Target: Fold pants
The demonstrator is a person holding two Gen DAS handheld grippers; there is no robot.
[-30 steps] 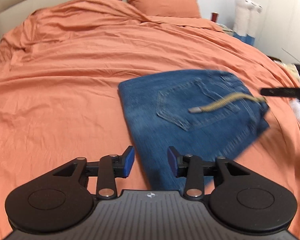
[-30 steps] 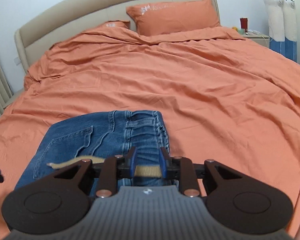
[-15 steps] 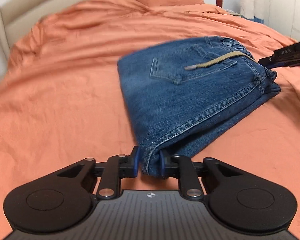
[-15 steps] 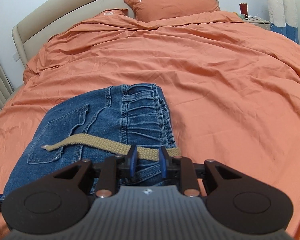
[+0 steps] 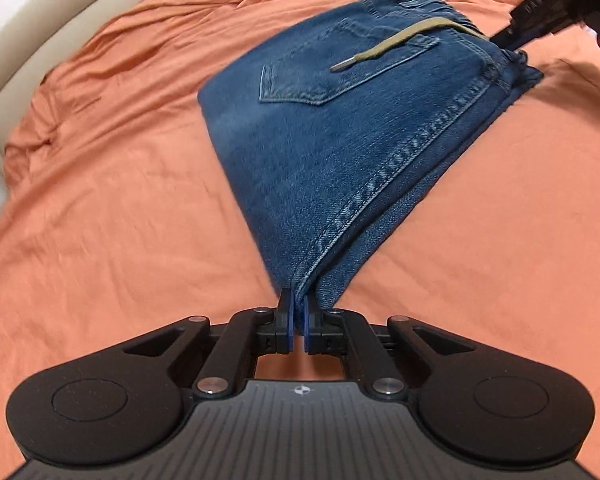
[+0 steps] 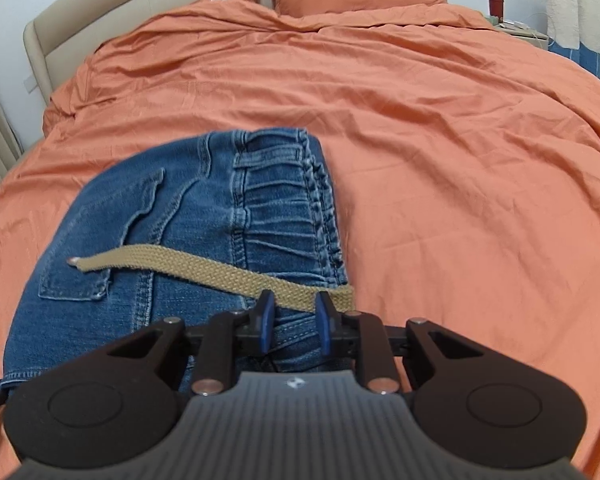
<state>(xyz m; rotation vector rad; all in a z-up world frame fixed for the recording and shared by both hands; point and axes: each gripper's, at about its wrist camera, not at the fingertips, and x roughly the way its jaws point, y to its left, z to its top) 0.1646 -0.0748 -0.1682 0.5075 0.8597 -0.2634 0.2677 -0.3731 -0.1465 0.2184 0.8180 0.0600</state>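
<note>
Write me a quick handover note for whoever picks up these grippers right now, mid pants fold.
Left gripper: shut on the near corner of the jeans.
Right gripper: fingers around the waistband end, by the tan drawstring; they look clamped on the denim.
Jeans lie folded in a compact stack on the orange bedspread, back pocket up.
Done: main folds.
Left: probably a final fold or straightening, then release both ends.

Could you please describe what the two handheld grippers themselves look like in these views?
Both look alike: the left gripper and right gripper are matte black, each with two round discs at the sides, silver pivot screws on the linkage bars, blue finger pads, and a ribbed grey body bearing a small round white mark. No cables or sleeves are visible.
</note>
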